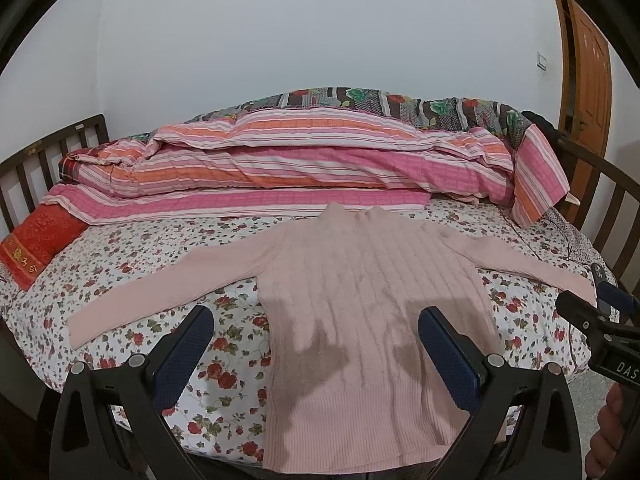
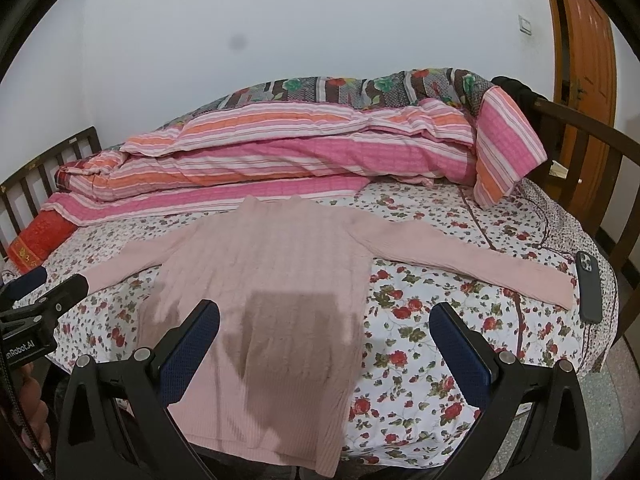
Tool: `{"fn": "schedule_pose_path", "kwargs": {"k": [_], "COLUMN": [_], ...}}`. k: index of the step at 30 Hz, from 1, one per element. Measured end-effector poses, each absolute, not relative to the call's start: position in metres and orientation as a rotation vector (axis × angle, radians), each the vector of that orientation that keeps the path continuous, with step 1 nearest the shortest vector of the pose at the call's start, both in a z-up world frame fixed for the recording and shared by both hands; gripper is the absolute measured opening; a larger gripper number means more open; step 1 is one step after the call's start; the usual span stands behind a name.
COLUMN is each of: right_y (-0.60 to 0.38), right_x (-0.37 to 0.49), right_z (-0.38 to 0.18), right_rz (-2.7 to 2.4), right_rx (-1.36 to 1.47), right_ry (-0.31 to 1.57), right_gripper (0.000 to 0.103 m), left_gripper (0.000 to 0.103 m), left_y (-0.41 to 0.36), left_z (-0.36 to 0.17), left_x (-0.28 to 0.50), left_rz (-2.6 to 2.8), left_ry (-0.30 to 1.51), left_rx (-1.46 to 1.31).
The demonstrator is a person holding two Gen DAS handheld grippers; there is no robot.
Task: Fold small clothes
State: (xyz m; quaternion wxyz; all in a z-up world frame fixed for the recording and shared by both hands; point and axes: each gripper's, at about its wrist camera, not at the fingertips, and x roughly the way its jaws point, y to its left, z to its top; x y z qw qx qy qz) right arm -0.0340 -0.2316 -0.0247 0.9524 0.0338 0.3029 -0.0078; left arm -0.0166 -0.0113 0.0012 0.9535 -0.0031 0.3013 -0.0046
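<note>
Bed: a floral sheet [image 1: 168, 248] with red roses on white covers the mattress; dark wooden slatted rails [image 1: 36, 160] stand at both ends.
Room: plain white wall [image 1: 320, 32] behind the bed, an orange-brown wooden door [image 2: 588, 40] at the far right, a wall switch [image 2: 525, 24] beside it.
Bedding: a red cushion [image 1: 38, 246] with gold characters lies at the left end; a pink, orange and white striped quilt [image 1: 280, 168] is heaped along the back, with a dark flowered quilt [image 1: 400, 106] behind it.
Sweater: a pale pink cable-knit sweater [image 1: 360, 300] lies flat on the sheet, collar toward the quilts, ribbed hem at the near edge of the bed, both sleeves stretched out to the sides.
Phone: a dark phone [image 2: 590, 286] lies on the sheet just beyond the right sleeve's cuff.
Left gripper [image 1: 316, 332]: hovers over the sweater's lower left part, blue-padded fingers [image 1: 188, 348] spread wide, nothing between them, casting a shadow on the knit.
Right gripper [image 2: 326, 332]: hovers over the sweater's lower right part, fingers [image 2: 460, 352] likewise spread apart and empty.
Hands: a hand [image 1: 612, 432] shows on the right gripper's handle, another hand [image 2: 30, 412] on the left's.
</note>
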Motion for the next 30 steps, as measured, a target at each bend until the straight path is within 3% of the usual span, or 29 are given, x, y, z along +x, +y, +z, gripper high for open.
{"fn": "schedule_pose_path", "kwargs": {"k": [30], "right_y": [-0.215], "right_x": [-0.031], "right_z": [-0.026], "right_rz": [0.020], "right_rx": [0.055], "right_ry": [0.604], "right_gripper": [0.103], "left_gripper": [0.103], "left_y": [0.001], "left_z": [-0.002], "left_x": [-0.014], "left_rz": [-0.036], "left_ry": [0.599], "left_rx": [-0.016]}}
